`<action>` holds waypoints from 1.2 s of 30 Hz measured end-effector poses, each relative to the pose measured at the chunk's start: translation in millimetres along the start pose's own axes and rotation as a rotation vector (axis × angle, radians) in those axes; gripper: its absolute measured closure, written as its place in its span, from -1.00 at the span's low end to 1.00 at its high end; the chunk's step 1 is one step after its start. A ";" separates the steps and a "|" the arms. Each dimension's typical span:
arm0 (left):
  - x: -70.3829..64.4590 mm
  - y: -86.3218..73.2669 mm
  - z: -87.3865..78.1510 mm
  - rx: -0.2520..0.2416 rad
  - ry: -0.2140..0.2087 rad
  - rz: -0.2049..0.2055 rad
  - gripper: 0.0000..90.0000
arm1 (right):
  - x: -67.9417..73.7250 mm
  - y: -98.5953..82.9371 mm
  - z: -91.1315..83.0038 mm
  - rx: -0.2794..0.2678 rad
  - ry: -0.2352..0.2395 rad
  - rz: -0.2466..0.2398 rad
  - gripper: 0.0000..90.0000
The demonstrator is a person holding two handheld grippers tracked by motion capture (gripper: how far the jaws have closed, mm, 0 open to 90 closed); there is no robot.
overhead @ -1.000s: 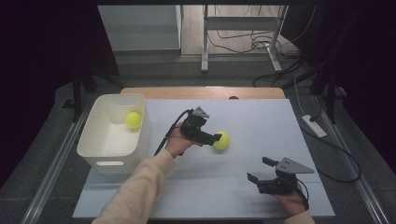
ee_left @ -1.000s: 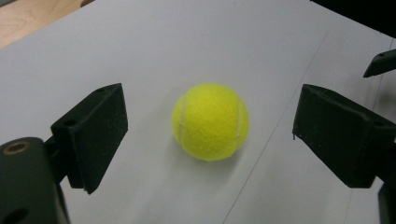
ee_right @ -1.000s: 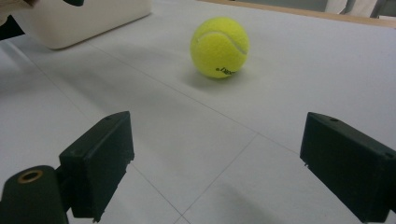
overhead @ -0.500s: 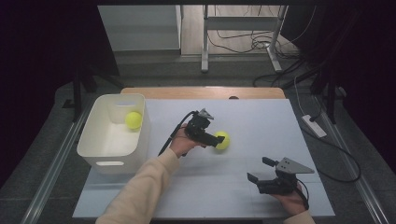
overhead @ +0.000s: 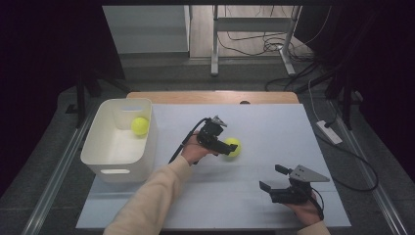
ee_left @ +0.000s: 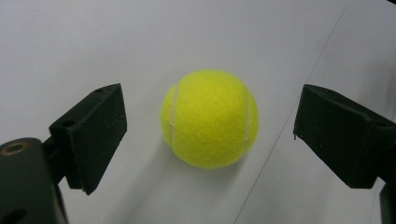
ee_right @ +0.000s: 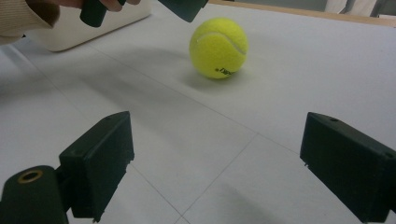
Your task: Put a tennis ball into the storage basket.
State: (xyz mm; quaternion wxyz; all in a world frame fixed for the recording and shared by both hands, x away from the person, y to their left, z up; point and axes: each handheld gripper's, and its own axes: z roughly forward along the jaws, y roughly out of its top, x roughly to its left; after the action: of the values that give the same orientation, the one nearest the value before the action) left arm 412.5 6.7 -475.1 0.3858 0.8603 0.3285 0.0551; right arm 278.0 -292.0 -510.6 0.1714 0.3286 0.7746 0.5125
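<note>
A yellow tennis ball (overhead: 234,146) (ee_left: 209,119) lies on the pale table mat near the middle. My left gripper (overhead: 228,148) (ee_left: 210,128) is open, its two black jaws standing on either side of the ball with gaps to both. My right gripper (overhead: 273,177) (ee_right: 217,158) is open and holds nothing, near the front right of the mat. From the right gripper view the ball (ee_right: 218,46) lies farther off, with the left gripper (ee_right: 140,7) just above and beside it.
A white bin (overhead: 149,142) stands at the mat's left with a second tennis ball (overhead: 140,126) inside. The wooden table edge (overhead: 210,96) runs along the back. A power strip (overhead: 329,132) and cables lie on the floor at the right.
My left gripper has moved right and closed in on the ball, so its jaws now straddle it. The ball and the right gripper have stayed in place.
</note>
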 end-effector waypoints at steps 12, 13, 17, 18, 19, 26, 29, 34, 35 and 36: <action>-0.1 1.5 17.1 0.029 0.004 -0.011 -0.78 | 0.1 0.1 -0.3 -0.003 0.003 -0.007 -0.78; 0.0 1.4 18.6 0.031 0.003 -0.012 -0.78 | 0.0 0.1 -0.4 -0.005 0.003 -0.007 -0.78; 0.4 0.8 23.9 0.041 0.003 -0.016 -0.79 | 0.4 0.0 0.0 -0.004 0.004 -0.007 -0.78; 0.9 0.6 25.6 0.044 0.002 -0.017 -0.79 | 0.6 0.0 0.1 -0.002 0.004 -0.008 -0.78; 0.9 0.6 25.6 0.044 0.002 -0.017 -0.79 | 0.6 0.0 0.1 -0.002 0.004 -0.008 -0.78; 0.9 -1.8 34.4 0.080 0.004 -0.004 -0.77 | 0.6 -0.3 0.0 -0.003 0.007 -0.008 -0.78; 1.2 -2.5 37.3 0.084 0.001 -0.009 -0.76 | 0.9 -0.4 0.5 -0.001 0.007 -0.009 -0.78; 0.8 -4.4 42.7 0.098 -0.005 0.008 -0.56 | 1.1 -0.4 0.3 -0.002 0.007 -0.011 -0.78; 0.2 -4.5 43.0 0.094 -0.008 0.009 -0.45 | 1.1 -0.4 0.3 -0.002 0.007 -0.011 -0.78; -0.4 -4.3 42.9 0.094 -0.005 0.011 -0.43 | 1.1 -0.5 0.4 -0.001 0.008 -0.011 -0.78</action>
State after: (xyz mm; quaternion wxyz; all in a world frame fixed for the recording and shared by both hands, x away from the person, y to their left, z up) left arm 424.9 -18.4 -507.9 0.3455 0.8795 0.3248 0.0394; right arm 277.4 -291.1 -511.1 0.1716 0.3222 0.7767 0.5133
